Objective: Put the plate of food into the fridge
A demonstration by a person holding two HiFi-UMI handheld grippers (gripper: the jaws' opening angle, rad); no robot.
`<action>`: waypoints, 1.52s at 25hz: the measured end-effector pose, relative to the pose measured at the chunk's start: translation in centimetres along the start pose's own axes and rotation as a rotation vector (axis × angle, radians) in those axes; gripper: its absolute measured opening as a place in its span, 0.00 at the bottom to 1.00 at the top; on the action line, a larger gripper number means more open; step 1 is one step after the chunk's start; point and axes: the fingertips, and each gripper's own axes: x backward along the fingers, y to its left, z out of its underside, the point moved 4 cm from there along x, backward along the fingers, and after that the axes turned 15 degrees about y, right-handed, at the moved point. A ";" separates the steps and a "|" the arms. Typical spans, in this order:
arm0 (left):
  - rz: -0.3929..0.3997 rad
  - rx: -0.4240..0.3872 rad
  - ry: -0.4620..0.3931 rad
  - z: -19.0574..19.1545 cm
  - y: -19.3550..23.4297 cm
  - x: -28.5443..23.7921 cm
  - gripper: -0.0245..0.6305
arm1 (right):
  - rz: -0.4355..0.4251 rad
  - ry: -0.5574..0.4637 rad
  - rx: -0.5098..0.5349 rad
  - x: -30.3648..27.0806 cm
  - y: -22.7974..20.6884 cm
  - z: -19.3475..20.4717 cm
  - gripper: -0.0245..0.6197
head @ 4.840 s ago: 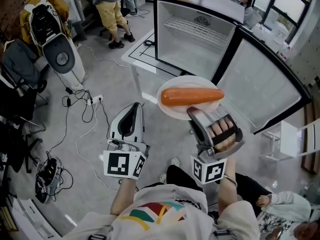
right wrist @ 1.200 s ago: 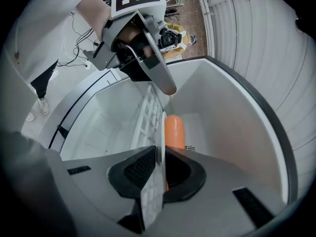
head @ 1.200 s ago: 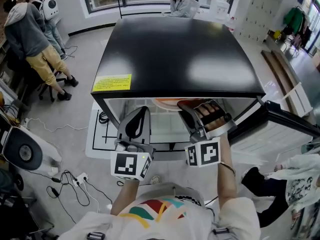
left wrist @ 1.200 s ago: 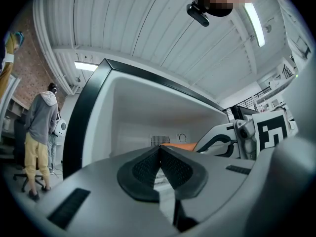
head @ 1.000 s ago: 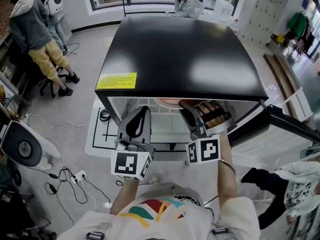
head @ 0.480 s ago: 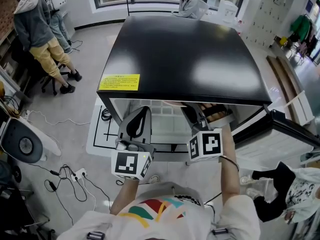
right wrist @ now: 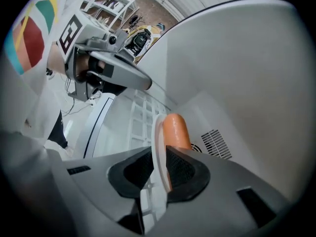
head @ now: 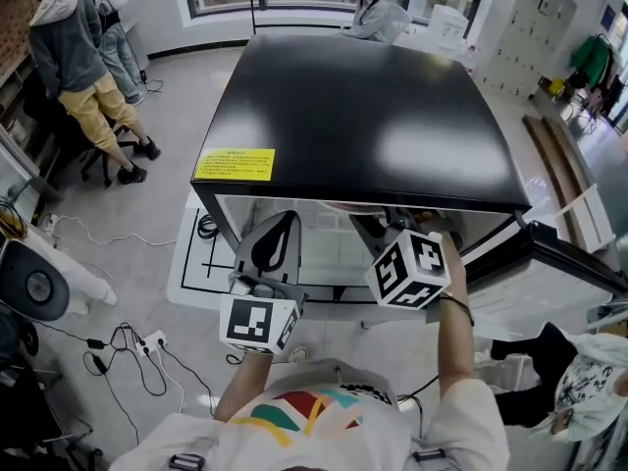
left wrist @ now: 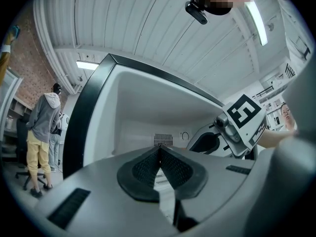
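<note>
Black-topped and open on its near side, the fridge (head: 363, 106) fills the middle of the head view, its door (head: 564, 263) swung out to the right. Inside, a white wire shelf (right wrist: 140, 115) runs toward the far wall. The white plate (right wrist: 158, 142) is already inside the cavity above that shelf, almost wholly hidden under the fridge top in the head view. An orange, sausage-like piece of food (right wrist: 176, 130) lies on it. The right gripper (right wrist: 160, 168) grips the plate by its near rim, pads narrowly apart and pressing on both faces. The left gripper (left wrist: 159, 157) sits at the left of the opening, its jaws closed together on nothing.

The step in hand looks like the set-down; I cannot tell whether the plate touches the shelf yet. Doing it well probably means levelling the plate so the food cannot roll and lowering it until the base sits flat across the wires. It should sit far enough in for the door to close. Only then should the pads ease off and draw straight back.
</note>
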 end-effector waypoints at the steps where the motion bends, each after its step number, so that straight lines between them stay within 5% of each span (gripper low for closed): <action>1: -0.001 0.003 -0.002 0.0 0.0 0.0 0.05 | -0.014 -0.010 -0.020 0.1 -0.2 -0.1 0.10; 12: 0.000 0.023 -0.021 -0.7 0.0 0.1 0.05 | -0.245 -0.050 -0.100 0.8 -0.5 -0.2 0.14; 22: 0.011 0.010 -0.024 -1.2 -0.5 -0.1 0.05 | -0.241 -0.112 -0.132 1.4 -0.1 -0.8 0.22; 26: 0.014 0.008 -0.027 -1.3 -0.5 -0.2 0.05 | -0.251 -0.223 -0.203 2.7 -0.9 -1.4 0.22; 33: 0.014 0.001 -0.034 -1.7 -0.8 0.0 0.05 | -0.136 -0.314 -0.271 4.8 -2.3 -1.5 0.21; 38: 0.014 -0.011 -0.044 -2.2 -0.9 0.1 0.05 | 0.030 -0.362 -0.295 6.5 -2.9 -1.1 0.20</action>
